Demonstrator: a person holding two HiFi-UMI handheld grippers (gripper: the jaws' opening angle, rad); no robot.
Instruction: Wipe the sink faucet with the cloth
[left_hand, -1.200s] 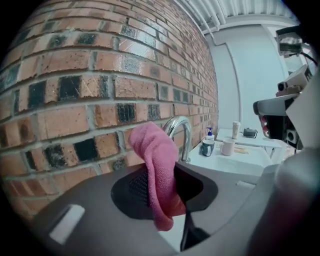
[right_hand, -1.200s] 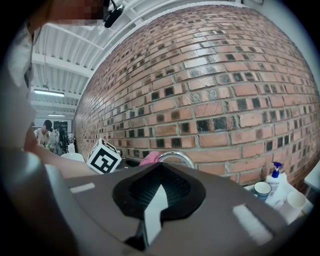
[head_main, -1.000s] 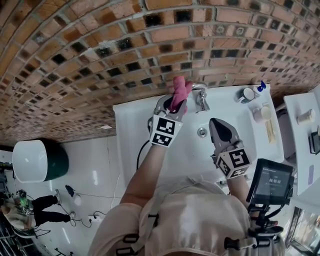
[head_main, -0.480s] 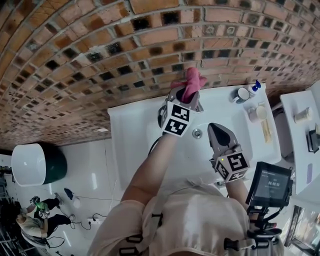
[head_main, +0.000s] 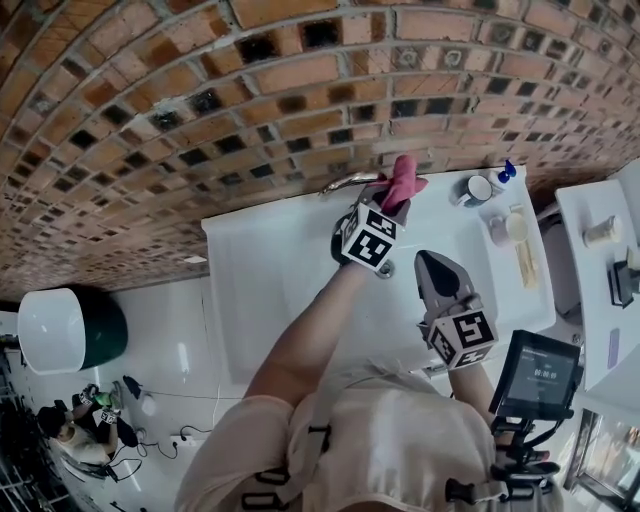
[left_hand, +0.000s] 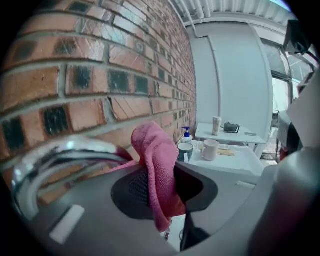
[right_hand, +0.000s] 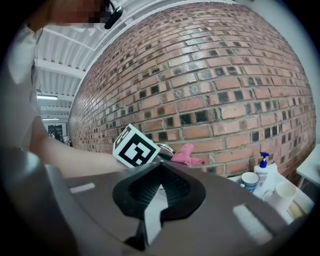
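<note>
Brick wall (head_main: 200, 110) bkgd; left gripper (head_main: 386, 203) fingers (left_hand: 131, 189) pinch cloth (head_main: 404, 180) by faucet (head_main: 348, 182), right gripper (head_main: 434, 260) shut.

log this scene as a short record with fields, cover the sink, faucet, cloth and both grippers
setting: white sink against a brick wall
fixture: chrome faucet at the sink's back edge
tool: pink cloth, bunched, at the faucet's spout
left: left gripper shut on the cloth
right: right gripper jaws together, empty, over the basin
nearby: dark mug, white mug, pump bottle at the sink's right end
</note>
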